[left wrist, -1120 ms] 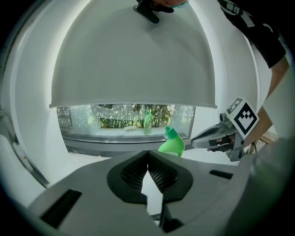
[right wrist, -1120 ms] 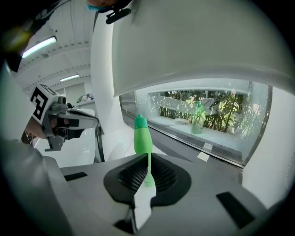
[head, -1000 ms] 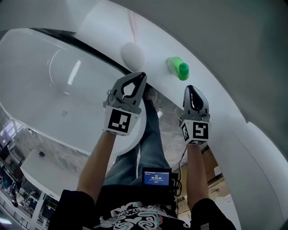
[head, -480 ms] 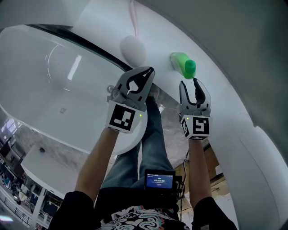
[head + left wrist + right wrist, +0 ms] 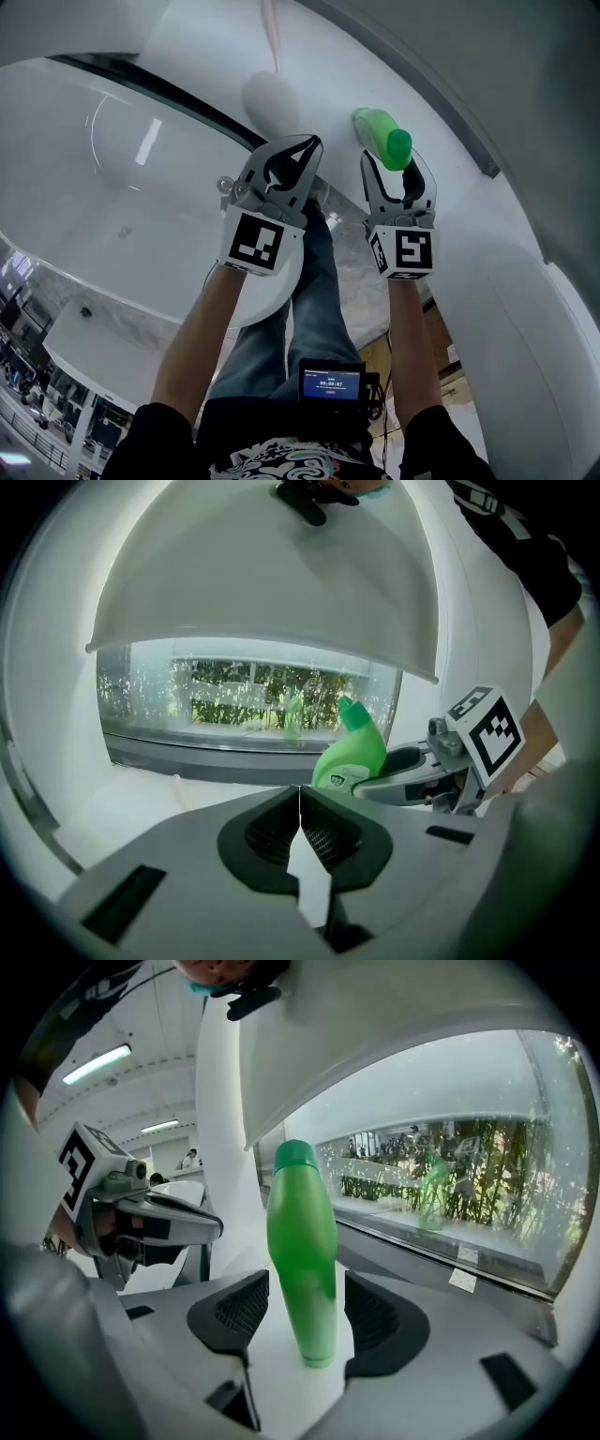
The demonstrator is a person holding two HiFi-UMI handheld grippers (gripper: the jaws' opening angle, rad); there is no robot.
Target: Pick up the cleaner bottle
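- The green cleaner bottle [image 5: 302,1241] is seen upright on the white tabletop [image 5: 141,803], just in front of a long window [image 5: 244,700].
- The bottle's cap is turned upward, and a label is shown low on its body in the left gripper view.
- The right tongs [image 5: 396,169] are held released: their jaws have just been opening and are now spread wide.
- The cleaner bottle is framed between those two jaws, low on its body. A narrow gap is seen at the right pad, and no squeeze on the bottle is shown.
- The left tongs [image 5: 305,145] are kept clenched, the jaws drawn together tip to tip with nothing caught between them.
- The left tongs are held just beside the right tongs, at the bottle's left, and apart from it.
- A white rounded object [image 5: 272,98] is seen on the tabletop beyond the left tongs; what it is cannot be told.
- A small lit screen [image 5: 331,382] is worn at the person's waist.
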